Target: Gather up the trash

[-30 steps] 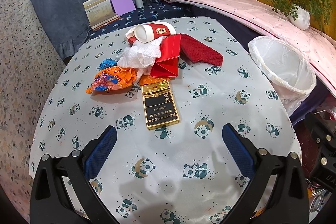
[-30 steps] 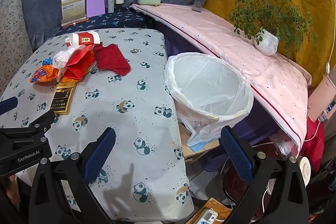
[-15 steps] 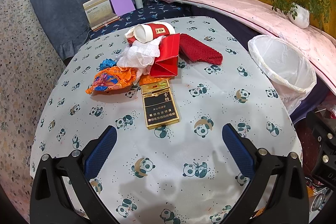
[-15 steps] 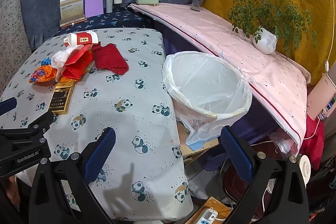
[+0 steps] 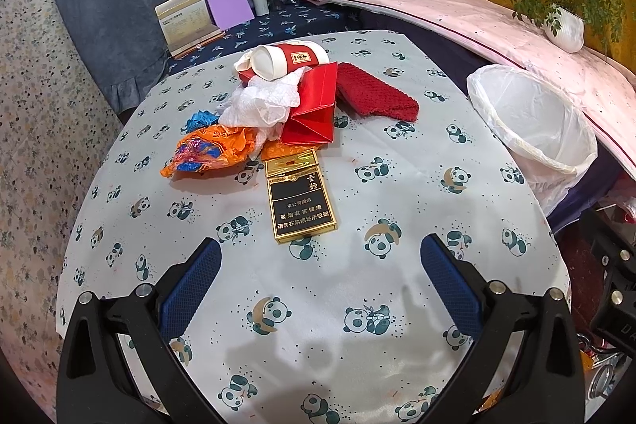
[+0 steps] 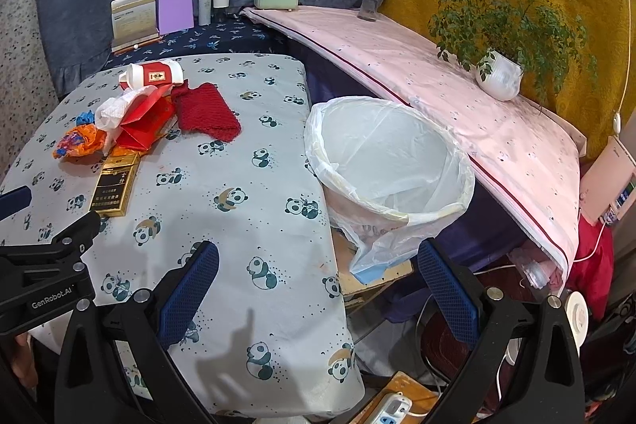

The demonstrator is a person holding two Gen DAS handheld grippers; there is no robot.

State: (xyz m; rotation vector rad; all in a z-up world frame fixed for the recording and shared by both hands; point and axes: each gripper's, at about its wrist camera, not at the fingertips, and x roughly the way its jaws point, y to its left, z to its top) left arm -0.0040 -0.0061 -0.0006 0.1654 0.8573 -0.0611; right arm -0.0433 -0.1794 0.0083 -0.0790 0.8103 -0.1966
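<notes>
trash: none gripped. left gripper (image 5: 318,261) and right gripper (image 6: 318,261) both spread wide, holding nothing. cigarette box (image 5: 301,199) lies just beyond left fingers; far of it one orange wrapper (image 5: 206,155), one white tissue (image 5: 262,102), one red envelope (image 5: 314,112), one cup (image 5: 288,60). bin (image 6: 387,161) right, off table. risk: flat box slipping under pads.

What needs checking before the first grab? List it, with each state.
1. Left gripper open, holding nothing: ok.
2. Right gripper open, holding nothing: ok.
3. Cigarette pack flat on table, nearest the left gripper, nothing on top: ok.
4. Bin lined, mouth open, nothing visible inside: ok.
5. Bin beside the table's right edge, within reach: cannot tell.
6. Trash pile tangled; cup lying on its side atop it: not ok for single picks.
</notes>
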